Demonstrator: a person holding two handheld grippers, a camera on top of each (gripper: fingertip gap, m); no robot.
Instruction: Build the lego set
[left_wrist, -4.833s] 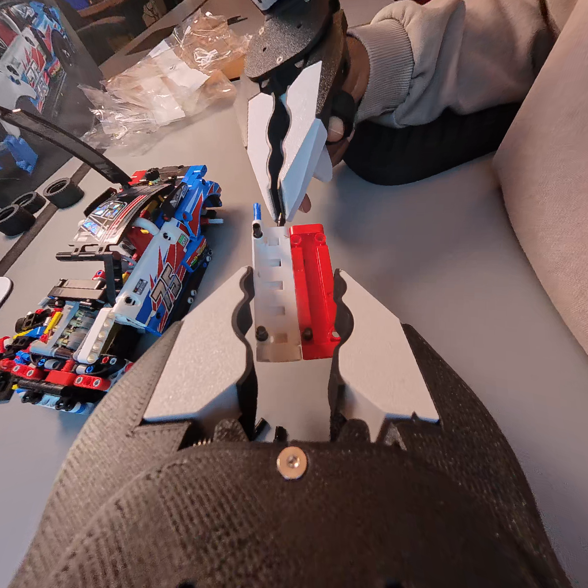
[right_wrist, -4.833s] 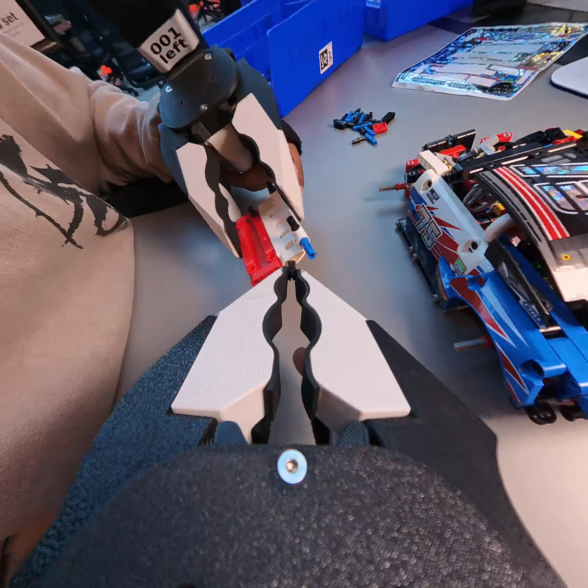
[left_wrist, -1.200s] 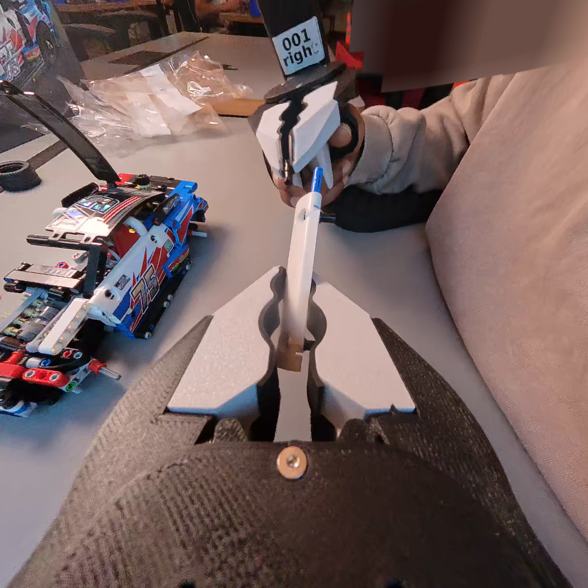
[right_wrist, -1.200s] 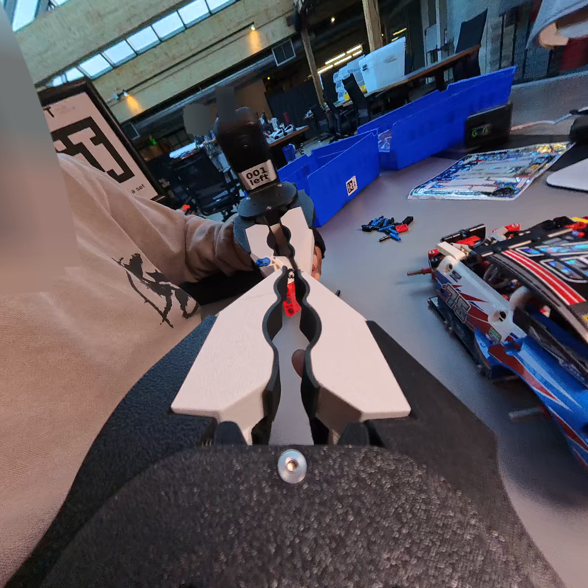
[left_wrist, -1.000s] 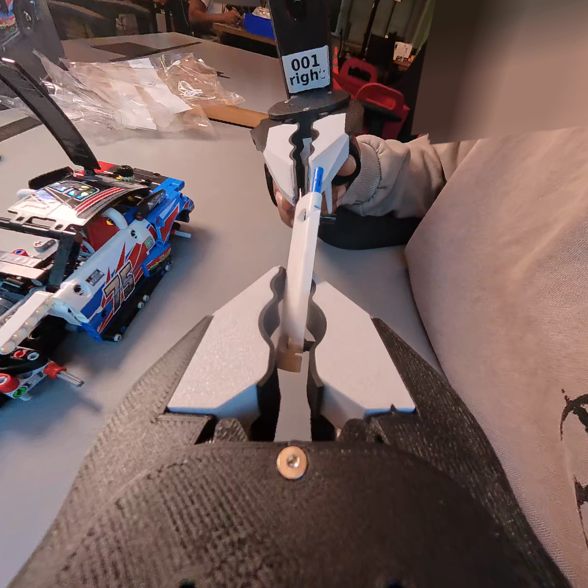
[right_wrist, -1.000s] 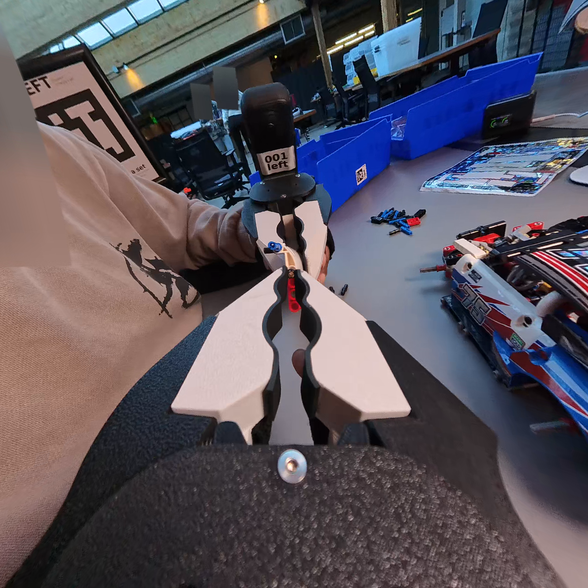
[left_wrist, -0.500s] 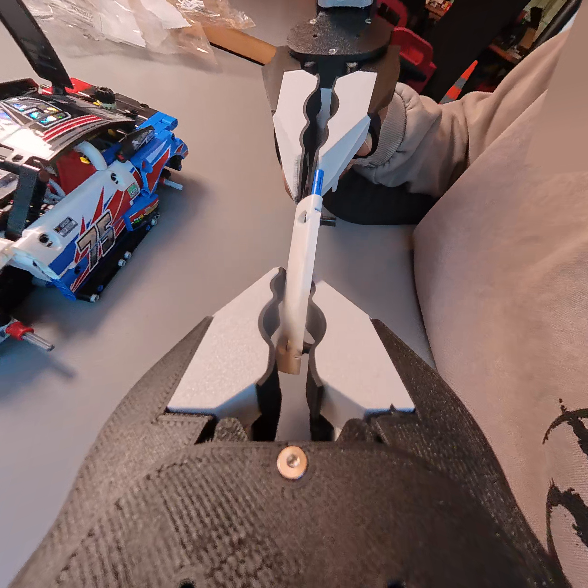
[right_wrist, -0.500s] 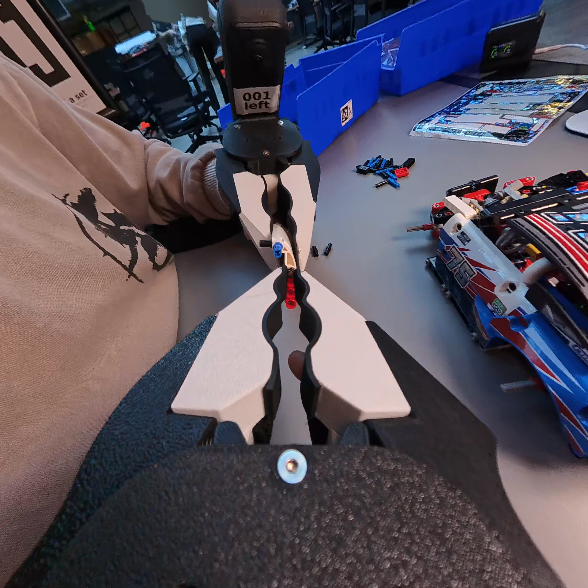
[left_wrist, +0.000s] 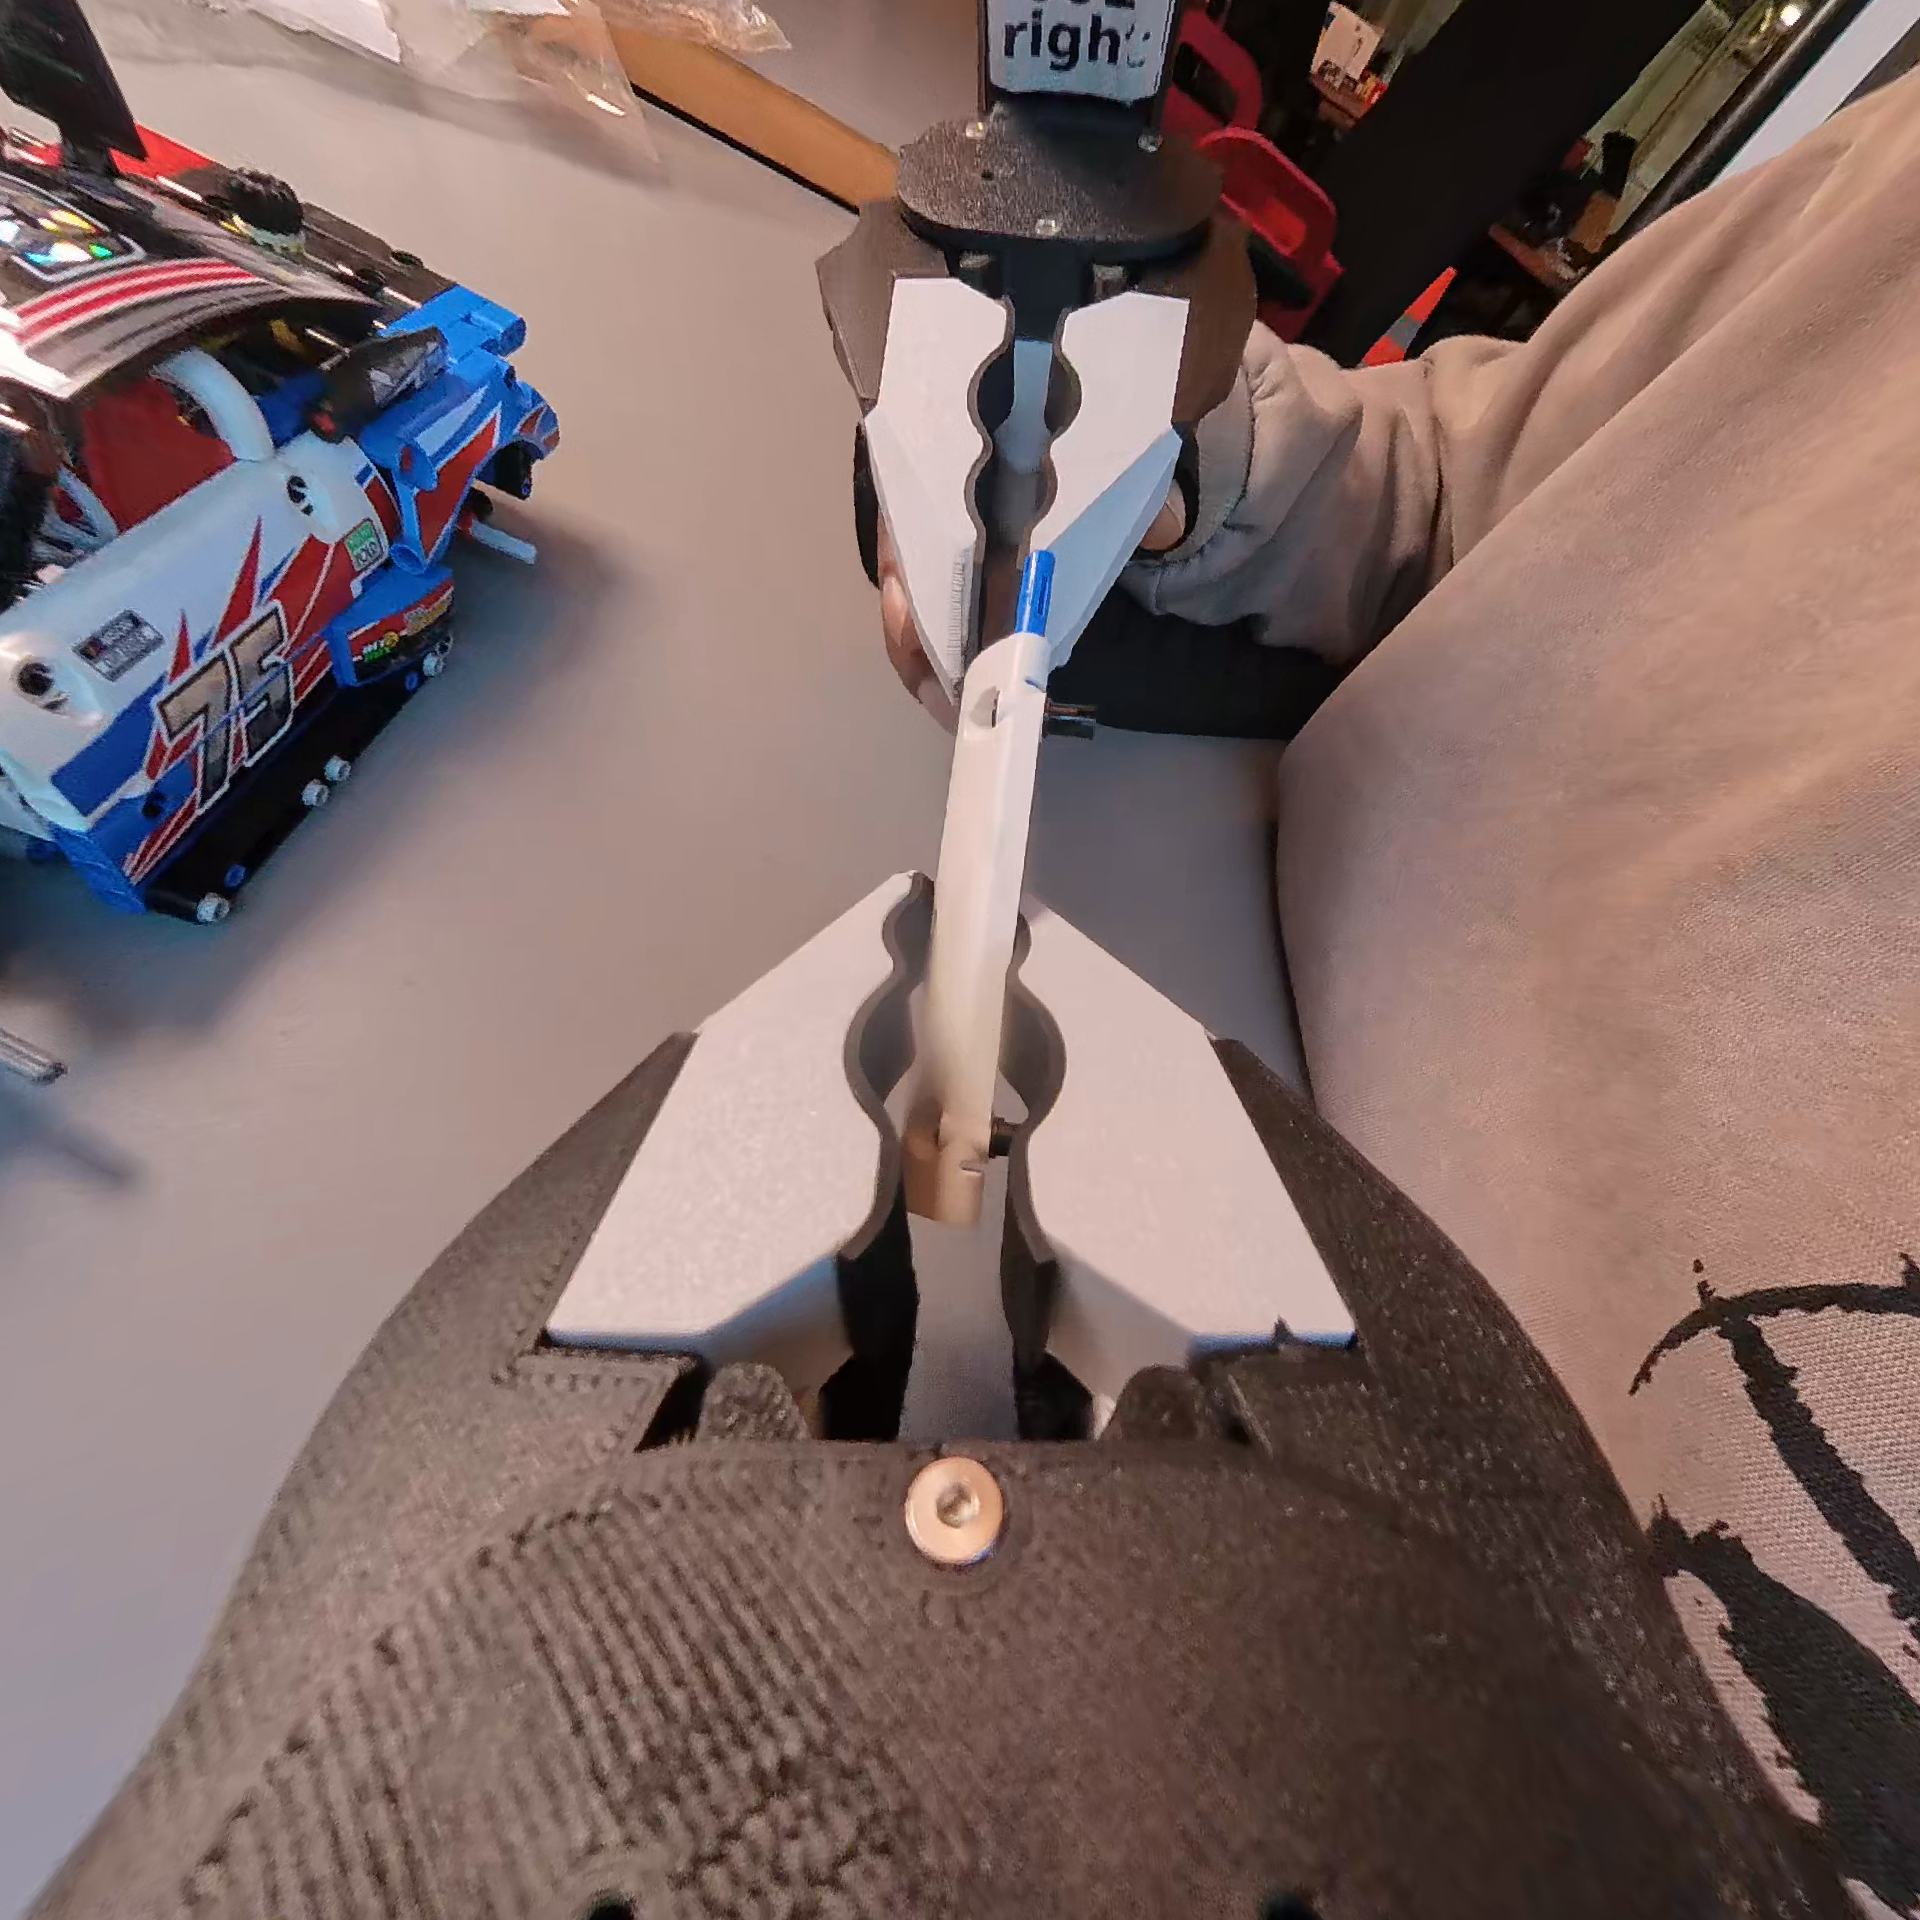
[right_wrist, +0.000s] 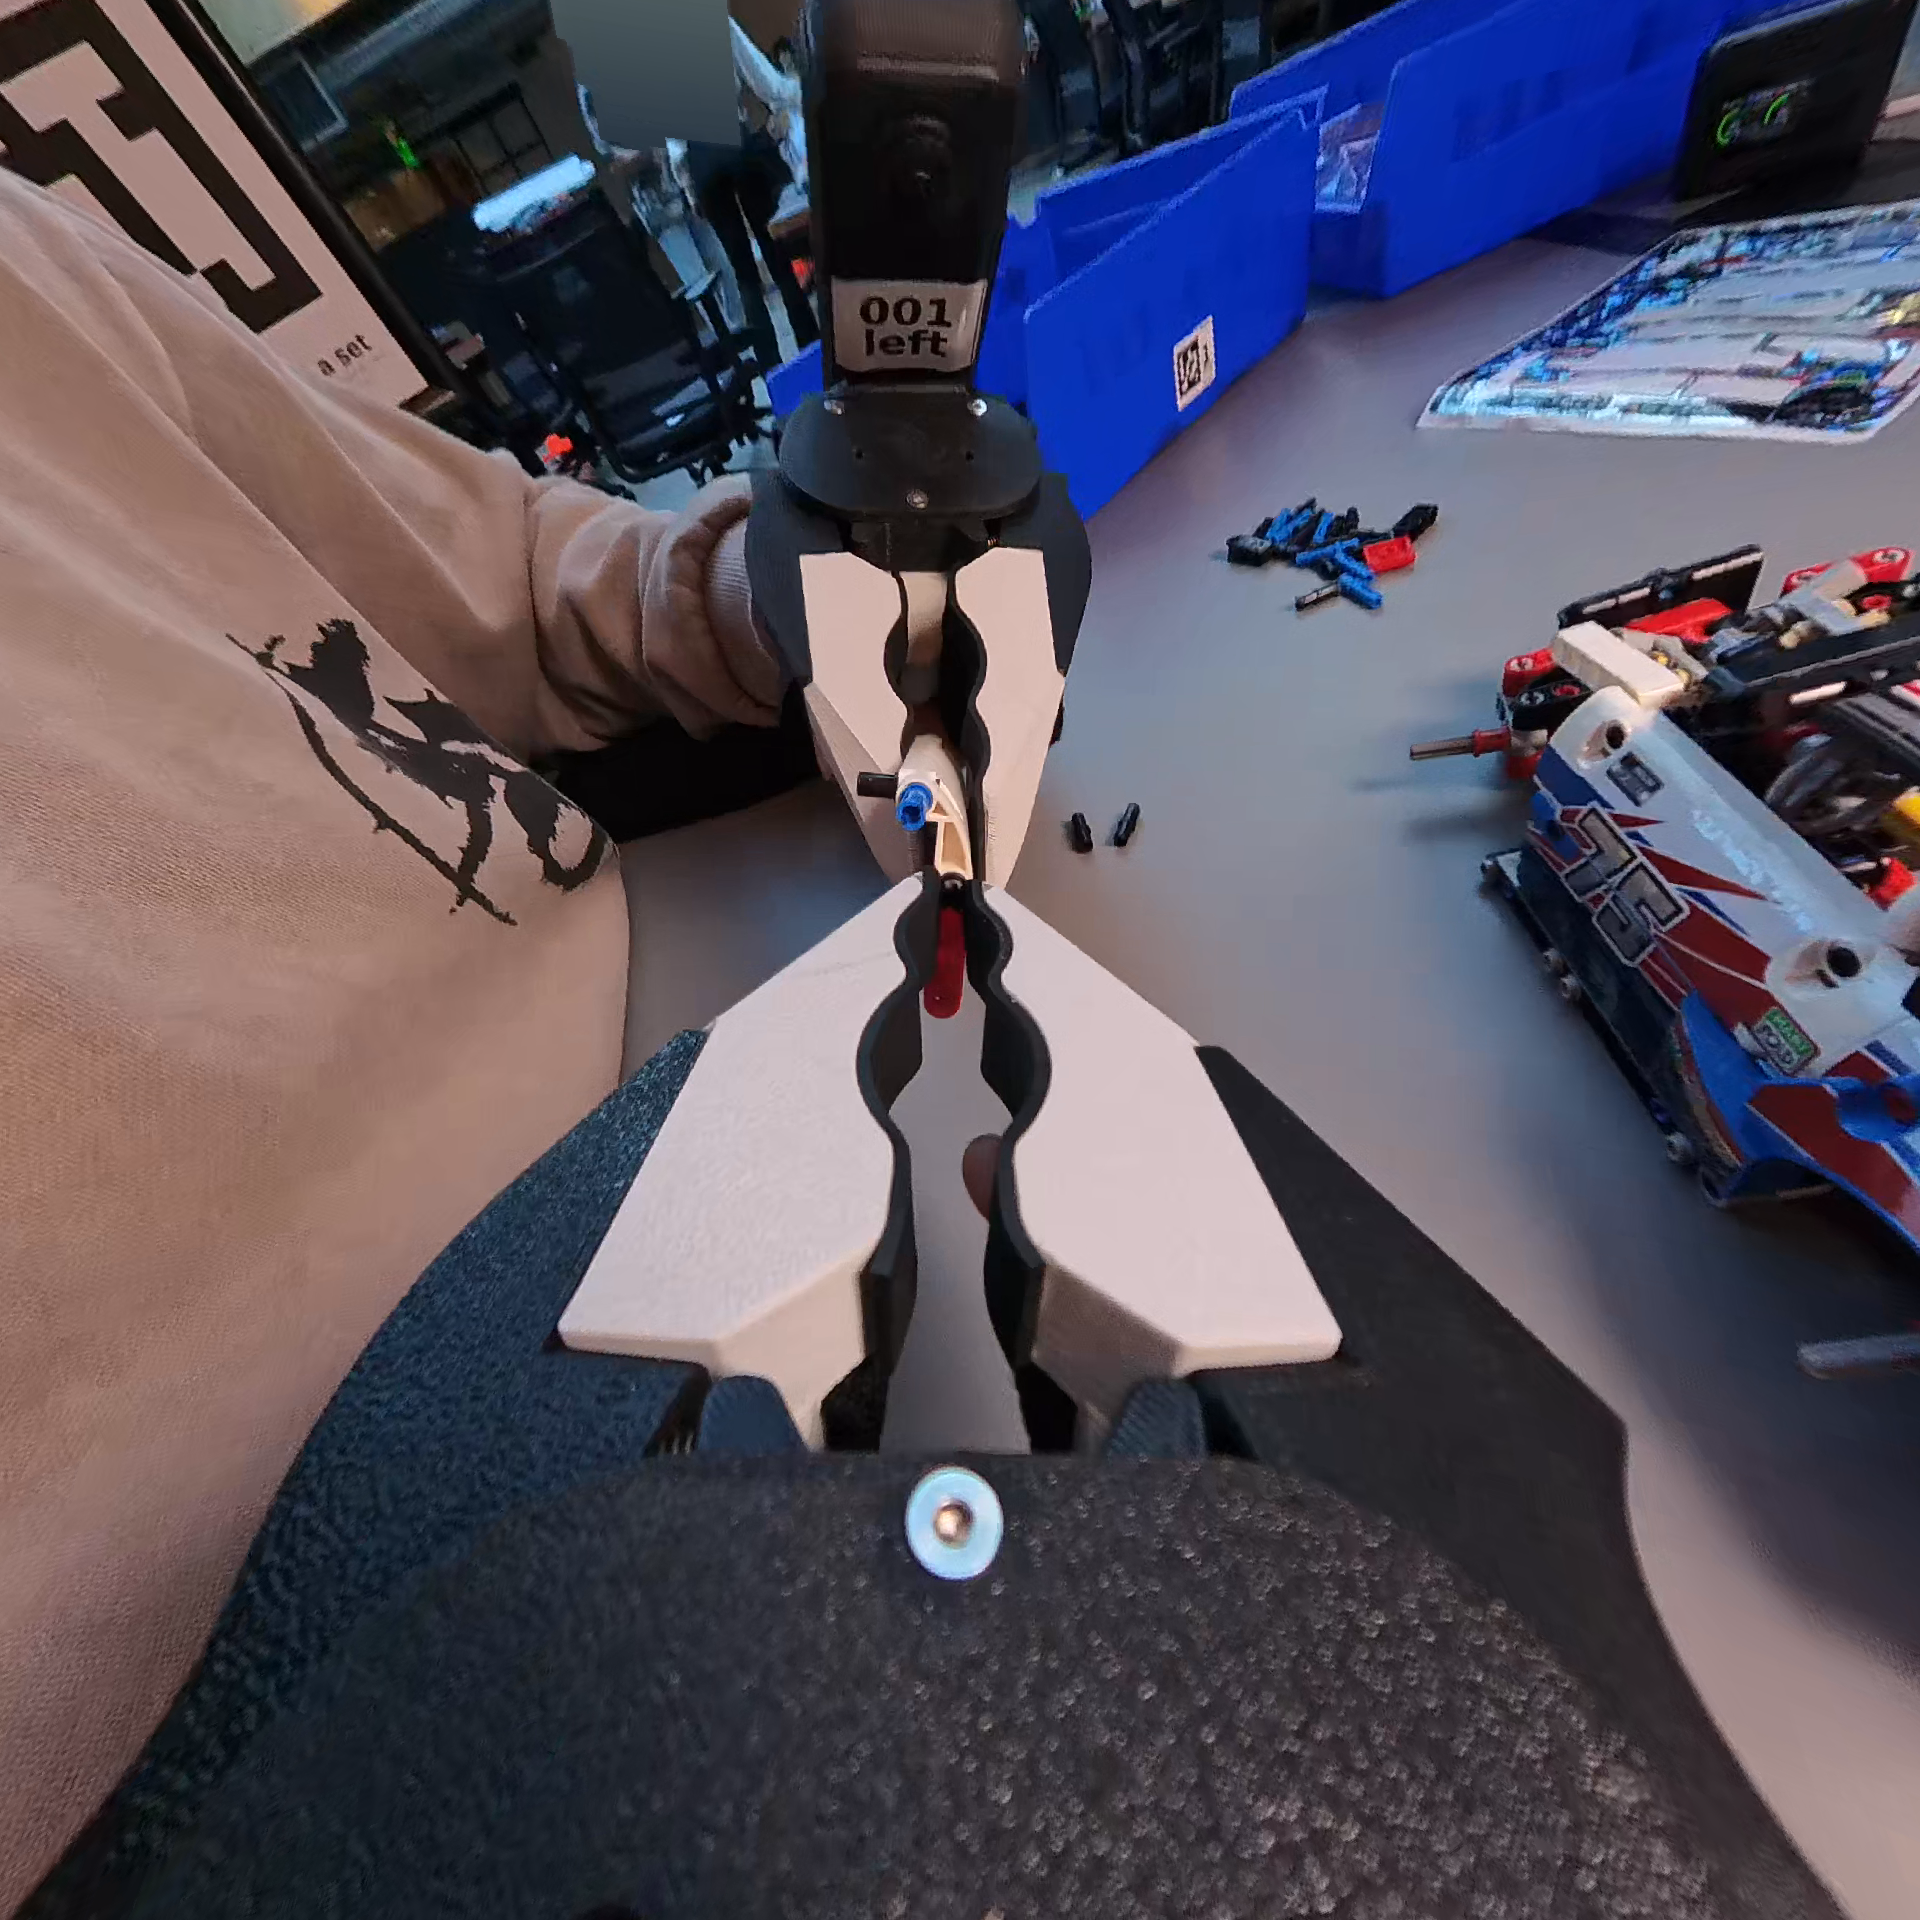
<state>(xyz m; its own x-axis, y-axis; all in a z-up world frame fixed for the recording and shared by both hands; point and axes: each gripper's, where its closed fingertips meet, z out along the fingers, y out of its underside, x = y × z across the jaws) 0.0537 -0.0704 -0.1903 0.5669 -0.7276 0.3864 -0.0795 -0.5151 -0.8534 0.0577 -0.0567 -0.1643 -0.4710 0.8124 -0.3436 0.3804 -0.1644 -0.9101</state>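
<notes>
My left gripper (left_wrist: 966, 899) is shut on a white lego panel (left_wrist: 982, 831), held edge-on above the table. The panel has a blue pin (left_wrist: 1034, 592) at its far end and a tan pin (left_wrist: 940, 1179) at its near end. My right gripper (left_wrist: 987, 665) faces it tip to tip, almost touching the far end by the blue pin. In the right wrist view my right gripper (right_wrist: 945, 883) is shut, with a small red piece (right_wrist: 943, 966) between its fingers just behind the tips. The left gripper (right_wrist: 940, 842) and blue pin (right_wrist: 912, 805) are right in front.
The partly built blue, white and red race car (left_wrist: 239, 582) stands on the grey table (left_wrist: 644, 831); it also shows in the right wrist view (right_wrist: 1714, 914). Two loose black pins (right_wrist: 1101, 829), a pile of pins (right_wrist: 1330, 545), a booklet (right_wrist: 1704, 332) and blue bins (right_wrist: 1174, 312) lie beyond. A person's beige sleeve (left_wrist: 1610, 727) is close by. Both grippers' tips are close together, under 4 cm apart.
The white panel has turned edge-on since the earliest frames. Over the last second both grippers have tilted down toward the table and drawn closer, tips nearly meeting at the panel's far end.
</notes>
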